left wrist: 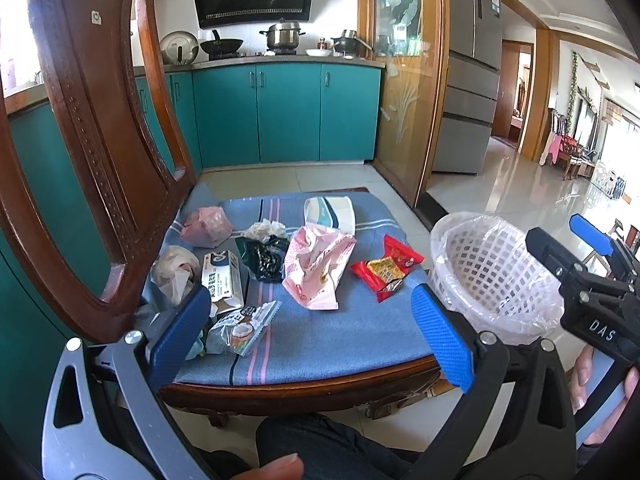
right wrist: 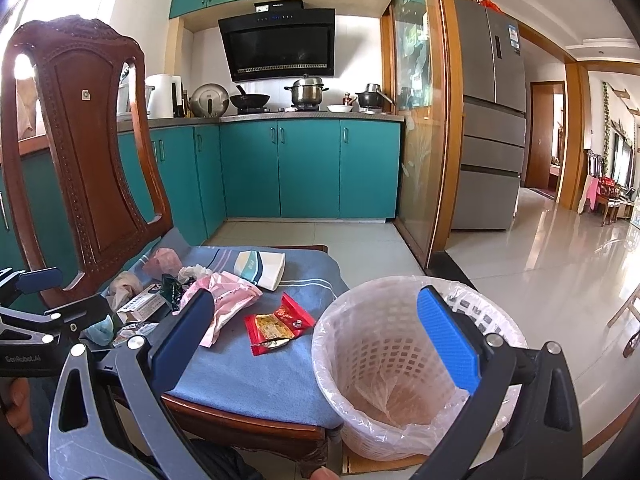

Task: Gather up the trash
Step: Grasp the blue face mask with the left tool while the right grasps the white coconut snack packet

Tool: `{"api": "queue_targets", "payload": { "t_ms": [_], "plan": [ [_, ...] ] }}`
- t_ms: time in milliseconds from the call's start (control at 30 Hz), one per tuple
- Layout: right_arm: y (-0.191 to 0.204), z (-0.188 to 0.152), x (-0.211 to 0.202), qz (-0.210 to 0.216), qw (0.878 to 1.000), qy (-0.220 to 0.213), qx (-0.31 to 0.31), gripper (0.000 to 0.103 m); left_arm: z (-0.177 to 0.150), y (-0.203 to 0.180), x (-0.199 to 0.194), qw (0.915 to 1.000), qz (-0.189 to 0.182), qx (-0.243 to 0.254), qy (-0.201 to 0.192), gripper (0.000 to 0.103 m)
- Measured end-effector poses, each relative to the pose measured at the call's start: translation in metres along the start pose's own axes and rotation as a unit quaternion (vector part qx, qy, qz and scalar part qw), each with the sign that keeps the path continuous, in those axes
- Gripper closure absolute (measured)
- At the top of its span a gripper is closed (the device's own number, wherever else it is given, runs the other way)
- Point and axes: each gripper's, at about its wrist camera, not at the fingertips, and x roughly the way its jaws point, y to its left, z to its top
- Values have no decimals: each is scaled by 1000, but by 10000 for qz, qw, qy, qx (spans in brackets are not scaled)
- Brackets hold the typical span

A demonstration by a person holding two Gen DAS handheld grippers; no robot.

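Trash lies on a chair seat covered by a blue striped cloth: a red snack wrapper, a pink plastic bag, a black-green wrapper, a white box, a white and teal carton, a clear zip bag and crumpled bags. A white basket lined with clear plastic stands right of the seat. My left gripper is open over the seat's front. My right gripper is open between the seat's edge and the basket.
The carved wooden chair back rises at the left. Teal kitchen cabinets, a glass sliding door and a grey fridge stand behind. Shiny tile floor spreads to the right. A person's knee is below the seat.
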Motion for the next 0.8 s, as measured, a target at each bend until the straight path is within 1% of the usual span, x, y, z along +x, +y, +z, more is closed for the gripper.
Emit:
{"api": "queue_targets", "payload": {
  "t_ms": [100, 200, 300, 400, 467, 533, 633, 700, 800],
  "plan": [
    [-1, -2, 10, 40, 9998, 199, 30, 3, -8, 3, 17, 9993, 109, 23, 347, 3],
    [2, -7, 23, 25, 9989, 462, -40, 3, -22, 12, 33, 9976, 85, -15, 680, 3],
    [4, -14, 33, 205, 9976, 657, -105, 3, -43, 26, 46, 9947, 222, -97, 996, 3],
    [9, -19, 47, 573, 9945, 880, -29, 3, -60, 45, 53, 9910, 362, -264, 1264, 3],
    [19, -21, 64, 896, 9895, 1137, 41, 4, -68, 57, 54, 9887, 486, -404, 1357, 6],
    [37, -24, 83, 1210, 9834, 1352, -15, 11, -73, 70, 51, 9865, 626, -529, 1420, 18],
    [71, -24, 98, 1496, 9777, 1448, -278, 12, -76, 88, 48, 9835, 723, -738, 1488, 30],
    [86, -22, 102, 1481, 9769, 1484, -414, 13, -76, 98, 47, 9816, 780, -891, 1500, 31],
    [96, -20, 107, 1701, 9718, 1574, -442, 13, -75, 109, 46, 9803, 818, -1027, 1476, 30]
  ]
}}
